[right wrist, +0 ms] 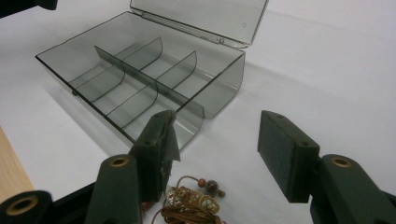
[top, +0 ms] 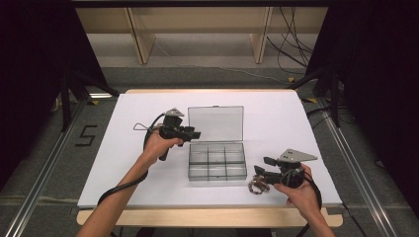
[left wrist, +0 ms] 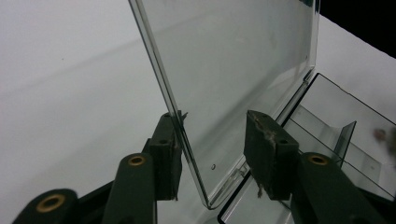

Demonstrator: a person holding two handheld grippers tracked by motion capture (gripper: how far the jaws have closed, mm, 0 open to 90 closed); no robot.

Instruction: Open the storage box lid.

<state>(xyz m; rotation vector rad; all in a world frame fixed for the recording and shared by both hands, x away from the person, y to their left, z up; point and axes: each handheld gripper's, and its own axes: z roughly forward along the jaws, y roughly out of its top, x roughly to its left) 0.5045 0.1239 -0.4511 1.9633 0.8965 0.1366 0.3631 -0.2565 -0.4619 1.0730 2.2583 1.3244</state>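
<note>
A clear plastic box (top: 217, 176) with several compartments sits mid-table, and its lid (top: 216, 123) stands raised at the back. My left gripper (top: 192, 133) is at the lid's left edge. In the left gripper view the lid (left wrist: 233, 56) passes between the jaws of the left gripper (left wrist: 213, 120); it lies close against the left pad (left wrist: 169, 140) and clear of the right one, so the gripper is open. My right gripper (top: 263, 166) hovers open near the box's right front corner. A brown corded bead bracelet (right wrist: 191, 203) lies on the table under the right gripper (right wrist: 217, 119), beside the box (right wrist: 224, 88).
The white table top (top: 123, 173) has a wooden front edge (top: 207, 216). Black curtains hang at both sides, metal rails run along the floor, and wooden frame legs (top: 141, 42) and cables (top: 291, 49) lie behind the table.
</note>
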